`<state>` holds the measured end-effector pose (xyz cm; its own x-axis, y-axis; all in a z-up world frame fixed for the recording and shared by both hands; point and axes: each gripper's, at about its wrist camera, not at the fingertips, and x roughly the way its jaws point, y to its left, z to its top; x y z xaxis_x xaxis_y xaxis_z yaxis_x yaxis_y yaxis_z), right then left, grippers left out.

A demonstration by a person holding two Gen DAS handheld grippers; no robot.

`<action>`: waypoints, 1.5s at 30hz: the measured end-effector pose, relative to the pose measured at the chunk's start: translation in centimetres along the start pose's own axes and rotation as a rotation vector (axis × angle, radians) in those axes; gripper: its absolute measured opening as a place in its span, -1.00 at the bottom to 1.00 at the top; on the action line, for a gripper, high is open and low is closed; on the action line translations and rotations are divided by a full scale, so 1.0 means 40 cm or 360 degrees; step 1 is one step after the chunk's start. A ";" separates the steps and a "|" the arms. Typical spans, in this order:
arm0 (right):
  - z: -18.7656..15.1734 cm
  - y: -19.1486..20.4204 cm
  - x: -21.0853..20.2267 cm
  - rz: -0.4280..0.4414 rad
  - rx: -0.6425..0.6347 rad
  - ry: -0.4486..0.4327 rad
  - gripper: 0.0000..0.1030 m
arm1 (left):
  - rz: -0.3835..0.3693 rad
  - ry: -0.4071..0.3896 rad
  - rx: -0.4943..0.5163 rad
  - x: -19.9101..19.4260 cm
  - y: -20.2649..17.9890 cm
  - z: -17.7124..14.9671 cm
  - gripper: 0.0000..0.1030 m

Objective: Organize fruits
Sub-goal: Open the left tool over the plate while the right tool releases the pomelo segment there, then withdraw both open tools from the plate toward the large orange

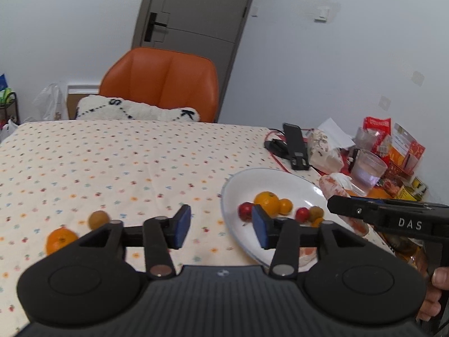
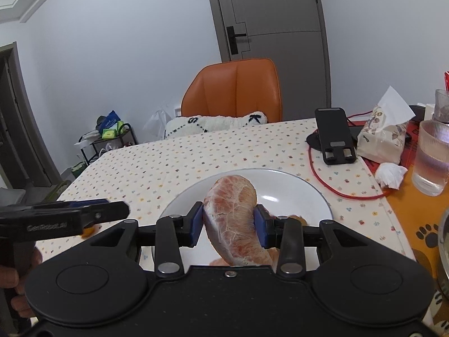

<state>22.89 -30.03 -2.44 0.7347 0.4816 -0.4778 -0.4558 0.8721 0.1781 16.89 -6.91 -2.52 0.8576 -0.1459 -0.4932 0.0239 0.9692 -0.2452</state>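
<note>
While the right gripper (image 2: 228, 226) pinches a peeled grapefruit segment (image 2: 233, 219) between its blue pads (image 2: 196, 224), the piece hangs over the white plate (image 2: 297, 193), tilted, its fat end up toward 12 o'clock and its tail dipping toward 6 o'clock below the jaws. That grip across the middle looks chosen so the soft flesh is carried without tearing, and holding it above the plate suggests it is meant to be set down there with the other fruit.

From the left wrist camera, the left gripper (image 1: 221, 226) has its jaws spread with nothing between them, hovering low over the spotted tablecloth (image 1: 112, 163) beside the plate's near rim (image 1: 227, 196). Its right pad overlaps the plate edge in the picture; whether it touches I cannot tell. At about 9 o'clock from those jaws, off the plate, lie a large orange (image 1: 60, 240) and a small brownish fruit (image 1: 98, 219), probably the pieces left to gather.

On the plate, at 1 o'clock from the left jaws, sit an orange (image 1: 267, 200), a smaller orange fruit (image 1: 285, 206), two red fruits (image 1: 245, 210) and another brownish one (image 1: 316, 213), close together.

Farther off at 2 o'clock stand a phone stand (image 1: 296, 146), a tissue pack (image 1: 322, 151) and a glass (image 1: 367, 171); an orange chair (image 1: 162, 84) faces the far edge
</note>
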 end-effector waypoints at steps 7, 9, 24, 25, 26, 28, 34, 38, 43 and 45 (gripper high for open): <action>0.007 0.014 0.004 0.0024 0.0037 -0.0028 -0.06 | 0.0067 -0.0032 -0.0018 -0.037 0.036 0.004 0.45; 0.008 0.009 -0.002 0.0016 0.0068 -0.0031 -0.05 | 0.0086 -0.0048 -0.0021 -0.047 0.044 0.004 0.59; -0.012 0.043 -0.062 -0.0022 0.0099 -0.0022 0.15 | 0.0174 -0.0093 -0.0088 -0.141 0.107 -0.004 0.66; -0.013 0.047 -0.065 -0.0018 0.0098 -0.0021 0.16 | 0.0181 -0.0092 -0.0090 -0.148 0.111 -0.005 0.66; -0.015 0.052 -0.069 -0.0012 0.0099 -0.0021 0.19 | 0.0185 -0.0090 -0.0089 -0.154 0.115 -0.005 0.66; -0.018 0.063 -0.076 -0.0008 0.0094 -0.0026 0.25 | 0.0190 -0.0081 -0.0084 -0.163 0.121 -0.009 0.66; -0.030 0.091 -0.082 0.0020 0.0086 -0.0014 0.33 | 0.0199 -0.0045 -0.0070 -0.180 0.140 -0.027 0.66; -0.036 0.113 -0.081 0.0053 0.0070 -0.0010 0.43 | 0.0207 -0.0028 -0.0084 -0.191 0.159 -0.037 0.66; -0.043 0.138 -0.073 0.0091 0.0068 -0.0012 0.60 | 0.0227 -0.0014 -0.0101 -0.199 0.185 -0.047 0.66; -0.045 0.147 -0.067 0.0108 0.0064 -0.0008 0.68 | 0.0232 -0.0007 -0.0101 -0.199 0.194 -0.048 0.66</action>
<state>17.33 -26.35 -1.65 0.7052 0.5401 -0.4593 -0.4842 0.8401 0.2444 9.27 1.38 -2.10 0.8517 -0.0034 -0.5239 -0.1335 0.9655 -0.2234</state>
